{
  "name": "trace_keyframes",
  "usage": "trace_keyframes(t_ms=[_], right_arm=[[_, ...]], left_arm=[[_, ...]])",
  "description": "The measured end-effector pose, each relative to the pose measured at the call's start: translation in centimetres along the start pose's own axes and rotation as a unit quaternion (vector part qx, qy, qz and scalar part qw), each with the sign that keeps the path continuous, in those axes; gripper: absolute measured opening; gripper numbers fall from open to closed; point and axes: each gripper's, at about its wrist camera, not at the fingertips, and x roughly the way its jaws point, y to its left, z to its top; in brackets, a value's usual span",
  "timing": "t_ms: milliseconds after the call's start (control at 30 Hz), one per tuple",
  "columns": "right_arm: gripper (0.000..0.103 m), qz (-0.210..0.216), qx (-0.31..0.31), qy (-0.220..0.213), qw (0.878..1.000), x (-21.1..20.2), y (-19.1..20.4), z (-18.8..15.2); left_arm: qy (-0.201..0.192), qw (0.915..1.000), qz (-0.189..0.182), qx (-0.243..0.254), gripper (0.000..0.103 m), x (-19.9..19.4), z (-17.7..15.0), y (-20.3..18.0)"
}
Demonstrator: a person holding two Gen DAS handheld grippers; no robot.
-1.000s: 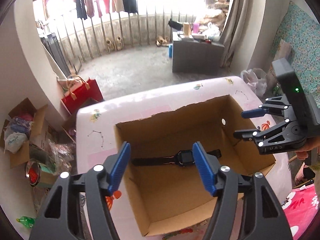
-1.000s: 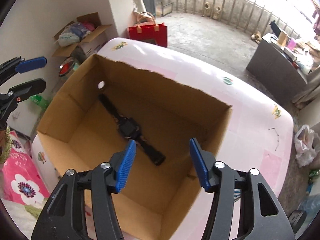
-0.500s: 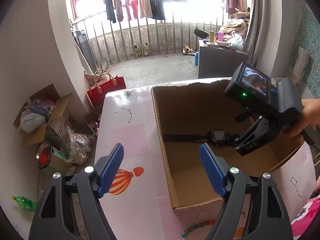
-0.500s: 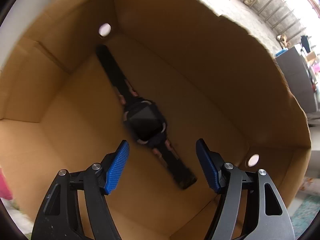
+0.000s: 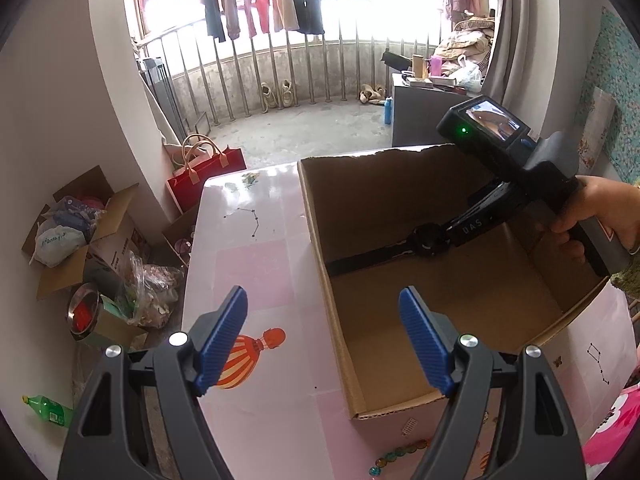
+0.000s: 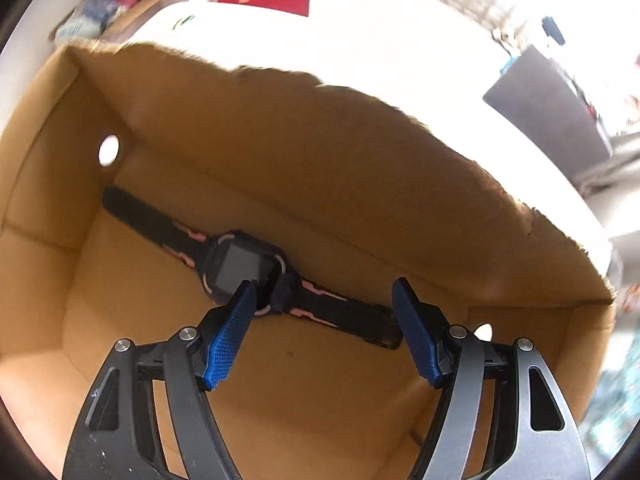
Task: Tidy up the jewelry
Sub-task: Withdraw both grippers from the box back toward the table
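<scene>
Glossy pink desk [image 5: 256,280] on the left, balloon print under my left gripper [image 5: 322,338] — jaws wide apart, holding nothing, poised over the left wall of the cardboard box [image 5: 320,240]. Matte corrugated walls, torn rim. Watch [image 6: 244,268] lies flat on the box floor by the far wall: black rubbery strap, pink trim, squarish glassy face. My right gripper [image 6: 324,320] is down inside, jaws spread, straddling the strap beside the face — not yet pinching. Step: pickup approach. Next, I judge: lower, centre, close on the strap.

Black watch [image 6: 244,268] on cardboard box [image 6: 360,168] floor, right gripper [image 6: 324,332] fingers apart above strap.
</scene>
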Motion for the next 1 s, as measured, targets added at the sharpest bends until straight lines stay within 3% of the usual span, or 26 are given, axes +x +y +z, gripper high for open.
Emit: trace_keyframes(t_ms=[133, 233, 400, 533, 700, 867, 1000], right_arm=[[0.066, 0.010, 0.014, 0.003, 1.000, -0.7, -1.0, 0.5], [0.069, 0.029, -0.013, 0.016, 0.999, -1.3, -0.1, 0.3], [0.069, -0.014, -0.068, 0.028, 0.997, -1.0, 1.8, 0.3], [0.069, -0.022, -0.028, 0.025, 0.999, -0.6, 1.3, 1.8], [0.069, 0.024, 0.043, 0.034, 0.998, -0.9, -0.4, 2.9], [0.069, 0.032, 0.043, 0.007, 0.999, -3.9, -1.0, 2.5], [0.070, 0.064, 0.052, -0.060, 0.995, -10.1, -2.1, 0.4]], left_arm=[[0.000, 1.0000, 0.001, 0.001, 0.076, -0.2, -0.1, -0.1], [-0.002, 1.0000, 0.001, 0.003, 0.077, -0.5, -0.3, -0.1], [0.002, 1.0000, 0.001, 0.001, 0.078, -0.4, -0.5, -0.2], [0.004, 1.0000, -0.001, -0.005, 0.078, -0.7, -0.6, 0.0], [0.001, 1.0000, 0.007, -0.002, 0.078, -1.6, -0.9, 0.3], [-0.008, 0.9998, 0.011, -0.016, 0.079, -3.4, -1.3, 0.9], [-0.025, 0.9991, 0.017, -0.029, 0.082, -5.9, -2.4, 1.4]])
